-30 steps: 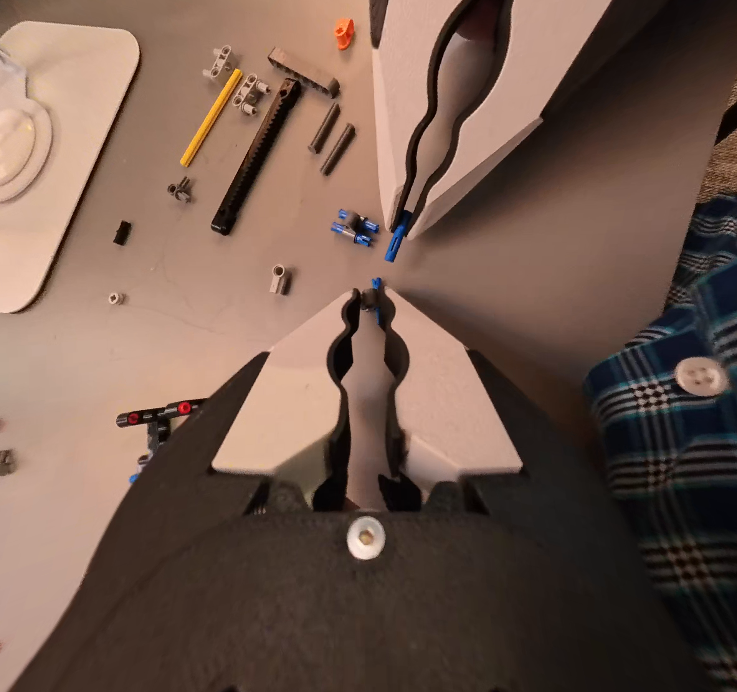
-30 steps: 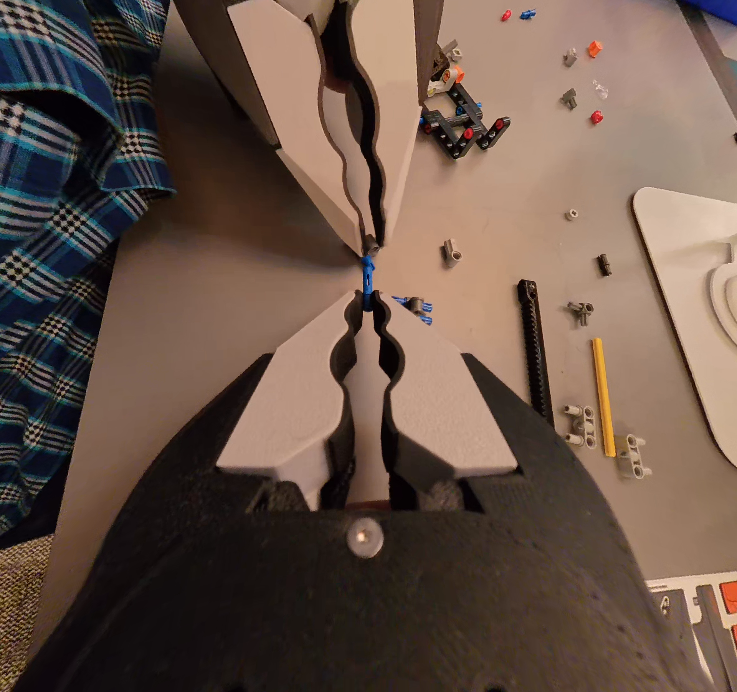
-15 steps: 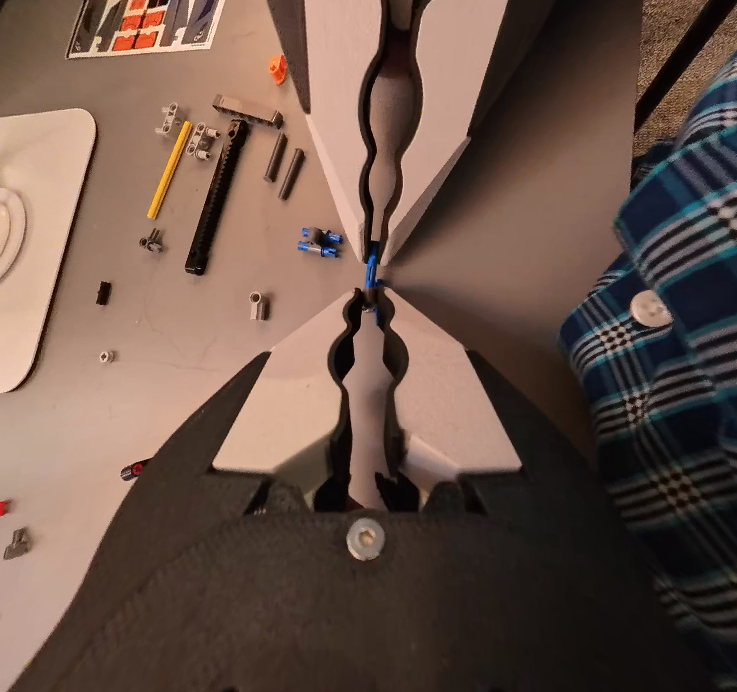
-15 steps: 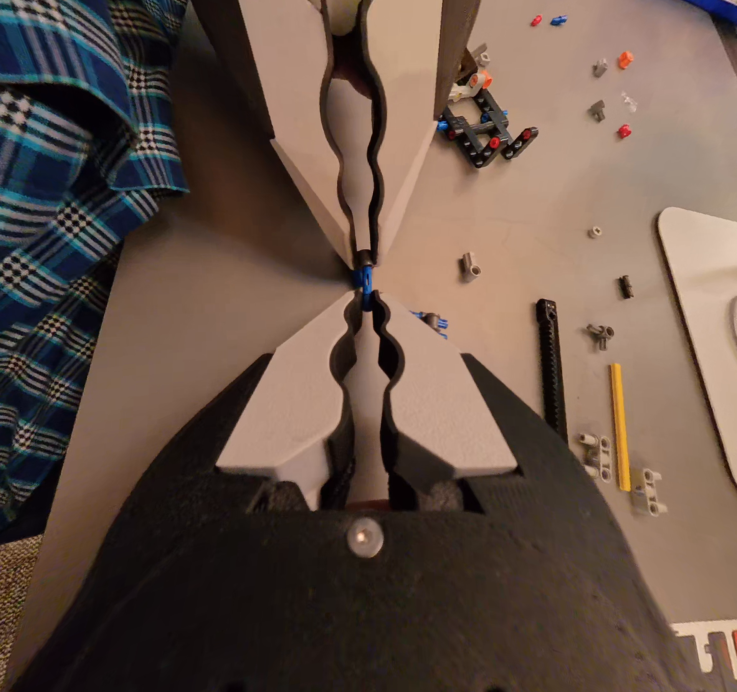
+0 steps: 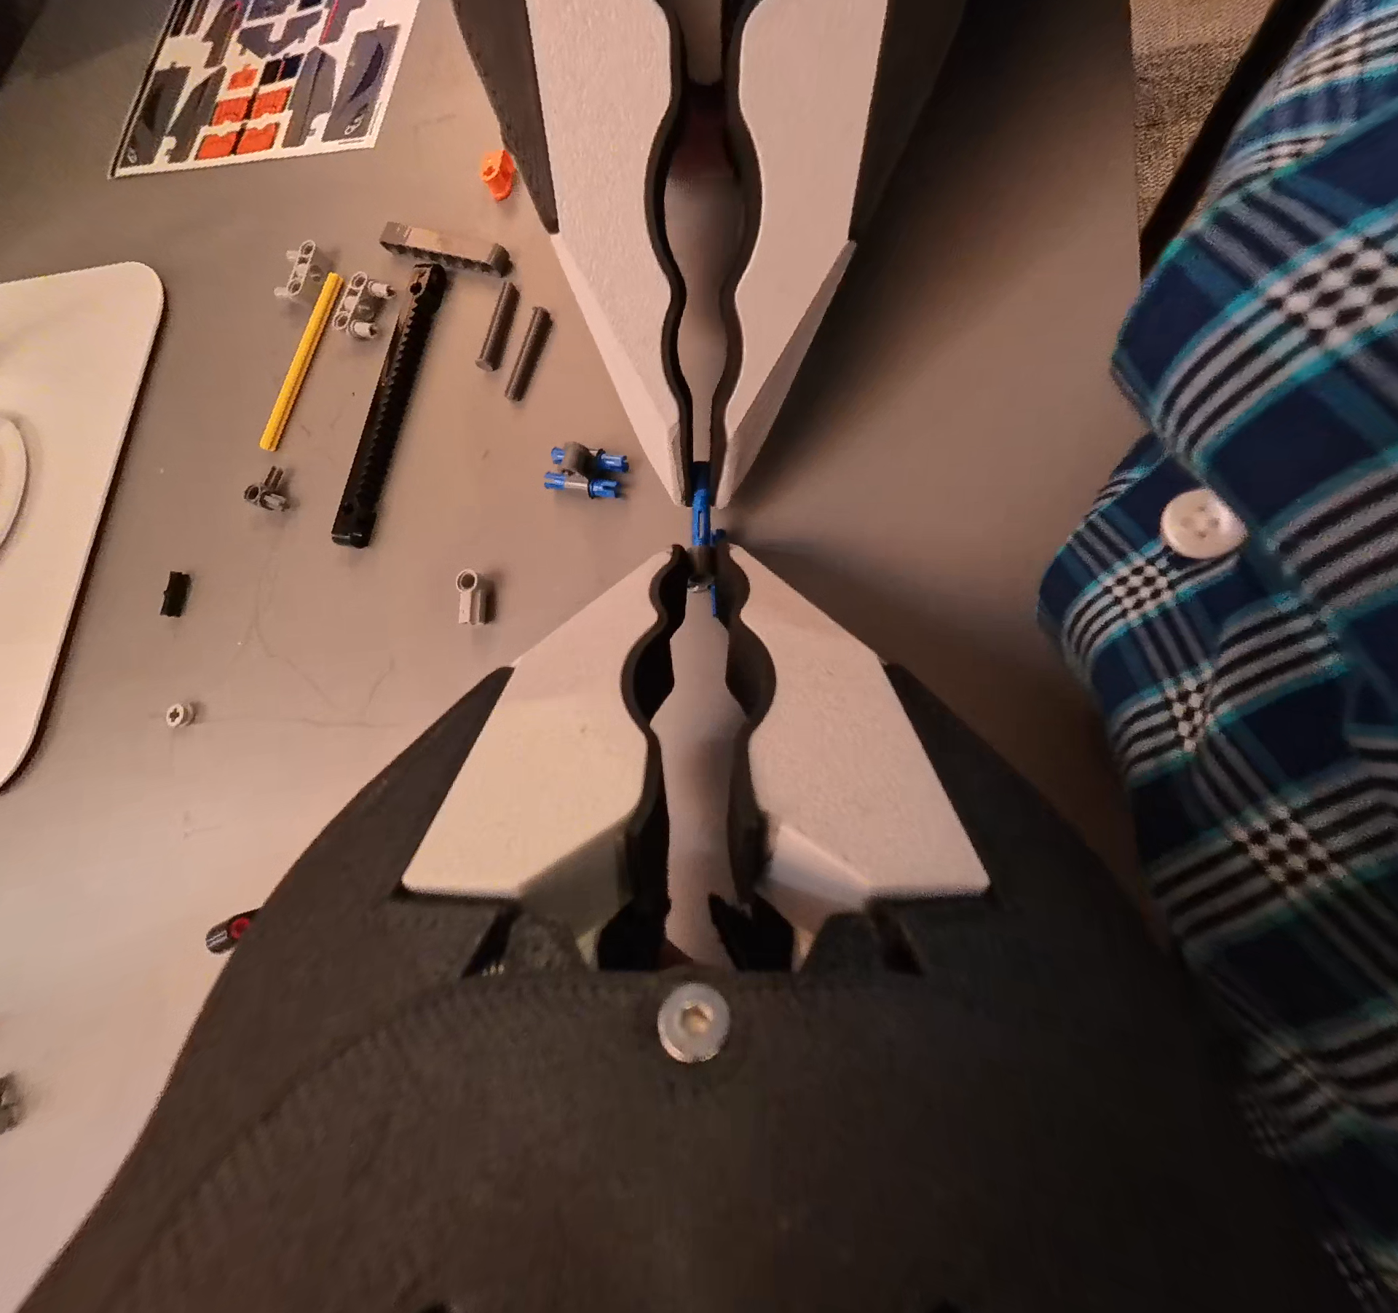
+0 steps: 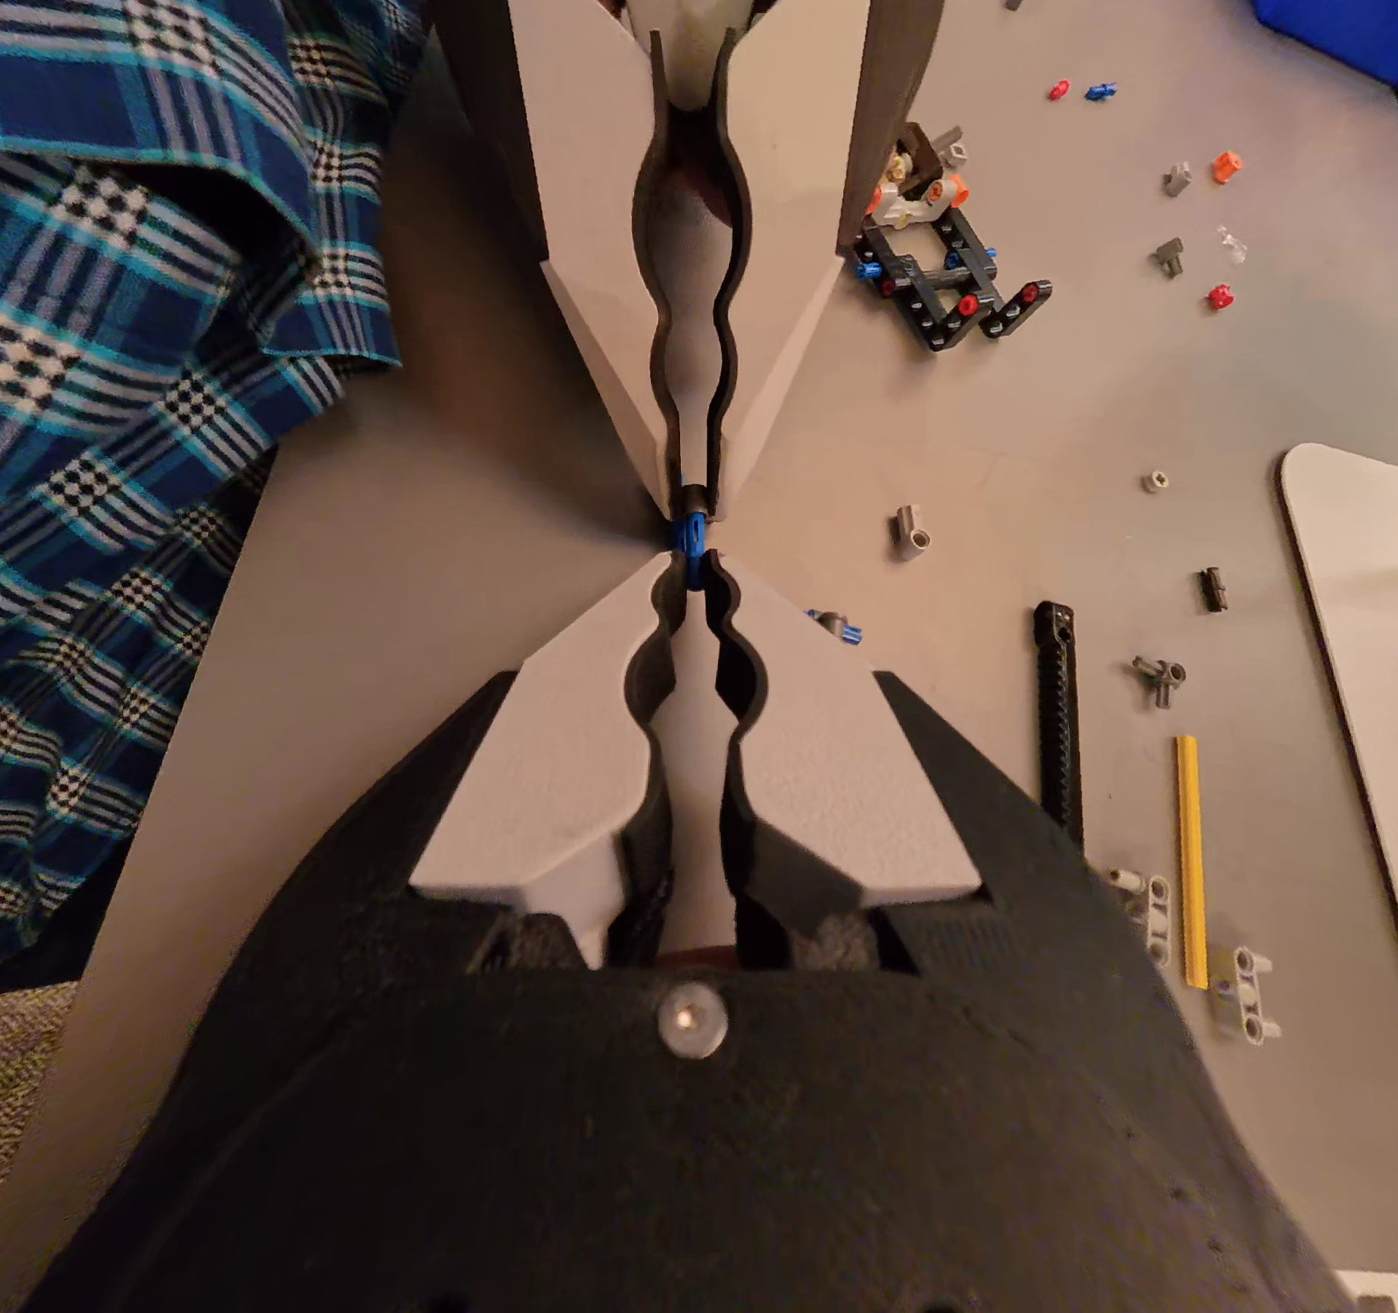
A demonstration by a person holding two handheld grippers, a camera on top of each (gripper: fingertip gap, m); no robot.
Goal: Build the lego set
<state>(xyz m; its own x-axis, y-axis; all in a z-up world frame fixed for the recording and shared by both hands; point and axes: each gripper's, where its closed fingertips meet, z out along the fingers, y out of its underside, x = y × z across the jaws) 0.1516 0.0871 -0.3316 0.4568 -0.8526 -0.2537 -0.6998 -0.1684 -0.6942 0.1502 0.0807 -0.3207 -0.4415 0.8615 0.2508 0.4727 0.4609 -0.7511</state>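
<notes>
My left gripper (image 5: 700, 567) is shut on a small dark grey connector (image 5: 701, 571); it comes in from the top of the right wrist view (image 6: 692, 501) with the connector (image 6: 694, 499) at its tips. My right gripper (image 6: 692, 571) is shut on a blue pin (image 6: 690, 535); it comes in from the top of the left wrist view (image 5: 700, 478) with the pin (image 5: 701, 512). The two grippers face each other tip to tip above the grey table. The pin's free end touches the connector; how deep it sits is hidden.
On the table lie a black gear rack (image 5: 389, 406), a yellow axle (image 5: 300, 361), a grey connector with blue pins (image 5: 584, 471), a sticker sheet (image 5: 280, 43), a white board (image 5: 68, 482) and a part-built black frame (image 6: 949, 278). A person's plaid shirt (image 5: 1248, 596) is close beside the grippers. The grippers are tip to tip, or close to it.
The right gripper has swung into line with the left and the two have closed together. The blue pin's end, apart from the connector a second ago, now meets it.
</notes>
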